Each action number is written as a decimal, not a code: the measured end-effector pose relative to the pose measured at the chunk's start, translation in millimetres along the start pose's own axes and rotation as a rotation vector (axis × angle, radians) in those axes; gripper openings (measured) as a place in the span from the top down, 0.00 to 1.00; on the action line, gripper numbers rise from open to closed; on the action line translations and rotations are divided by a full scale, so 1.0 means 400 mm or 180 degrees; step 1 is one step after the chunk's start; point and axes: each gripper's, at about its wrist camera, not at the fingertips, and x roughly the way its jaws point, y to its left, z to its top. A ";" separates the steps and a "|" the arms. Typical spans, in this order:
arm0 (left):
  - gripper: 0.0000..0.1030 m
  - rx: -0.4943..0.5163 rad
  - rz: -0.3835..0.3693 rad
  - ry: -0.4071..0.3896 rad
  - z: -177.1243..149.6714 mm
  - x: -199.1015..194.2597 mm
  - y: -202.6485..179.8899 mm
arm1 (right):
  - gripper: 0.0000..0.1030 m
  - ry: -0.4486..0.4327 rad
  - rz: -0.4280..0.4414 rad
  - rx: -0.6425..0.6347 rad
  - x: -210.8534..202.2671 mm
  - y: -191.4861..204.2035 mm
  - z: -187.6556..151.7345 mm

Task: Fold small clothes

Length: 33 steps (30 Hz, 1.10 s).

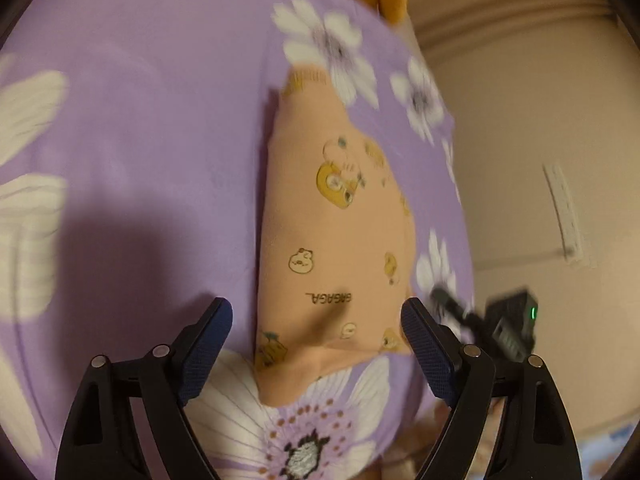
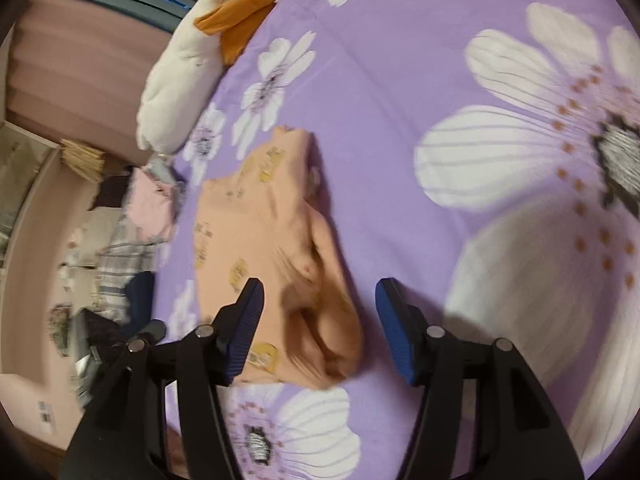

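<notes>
A small peach garment with yellow cartoon prints lies on the purple flowered sheet, folded into a long narrow shape. In the left wrist view my left gripper is open just above the garment's near end, one finger on each side, and the pads do not press the cloth. In the right wrist view the same garment has a bunched, rumpled fold at its near right corner. My right gripper stands open over that fold and holds nothing.
A white plush cushion and an orange cloth lie at the sheet's far edge. A pile of pink and plaid clothes lies off the bed's left side. The bed's edge drops to the floor; a black device with a green light is there.
</notes>
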 end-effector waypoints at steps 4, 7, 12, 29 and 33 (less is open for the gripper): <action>0.09 -0.0049 -0.0181 0.0412 0.062 0.083 0.031 | 0.35 0.0205 0.0170 0.0015 0.053 0.004 0.043; 0.09 -0.0050 -0.0640 0.0409 0.103 0.110 0.031 | 0.35 0.0422 0.0325 -0.0009 0.121 0.004 0.064; 0.09 0.0284 -0.0690 0.0538 0.141 0.176 -0.022 | 0.42 0.0639 0.0848 0.0173 0.206 0.008 0.099; 0.74 0.0186 0.0249 -0.0133 0.131 0.158 -0.110 | 0.74 0.0252 0.0516 0.0187 0.241 0.049 0.083; 0.75 0.0652 0.0185 -0.0543 0.089 0.017 -0.215 | 0.74 -0.0046 0.1093 0.0155 0.146 0.100 0.088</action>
